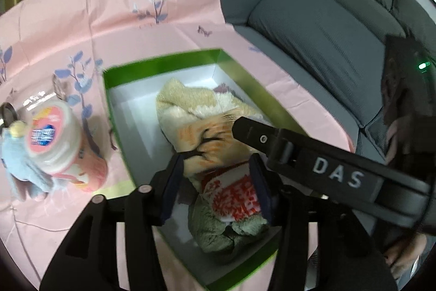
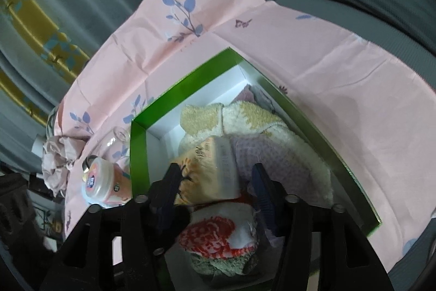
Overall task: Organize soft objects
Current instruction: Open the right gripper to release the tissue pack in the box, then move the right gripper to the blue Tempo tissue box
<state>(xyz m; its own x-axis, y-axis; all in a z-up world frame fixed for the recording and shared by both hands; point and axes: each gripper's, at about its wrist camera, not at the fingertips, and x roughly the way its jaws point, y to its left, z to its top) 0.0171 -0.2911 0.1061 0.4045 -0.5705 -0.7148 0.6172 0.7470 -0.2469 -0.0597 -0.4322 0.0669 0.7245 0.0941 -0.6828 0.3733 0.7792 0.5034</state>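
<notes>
A green box [image 1: 234, 64] with a white inside lies on a pink cloth and holds soft things. In it are a cream towel [image 1: 185, 97], an orange-printed soft pack [image 1: 215, 138], a red-and-white cloth [image 1: 234, 195] and a green towel [image 1: 218, 231]. My left gripper [image 1: 216, 173] reaches into the box and stands open astride the near end of the pack and the red-and-white cloth. My right gripper [image 2: 215, 182] is open too. The orange pack [image 2: 207, 168] lies between its fingers, with a gap at the right finger [image 2: 261, 187]. Its black arm crosses the left wrist view.
Left of the box stand a jar with a pink-and-white lid [image 1: 51, 138] and a blue plush toy [image 1: 16, 154]. A crumpled cloth [image 2: 57, 160] and a clear glass [image 2: 120, 135] lie further left. A grey sofa [image 1: 327, 26] borders the pink cloth [image 1: 122, 18]; curtains hang behind.
</notes>
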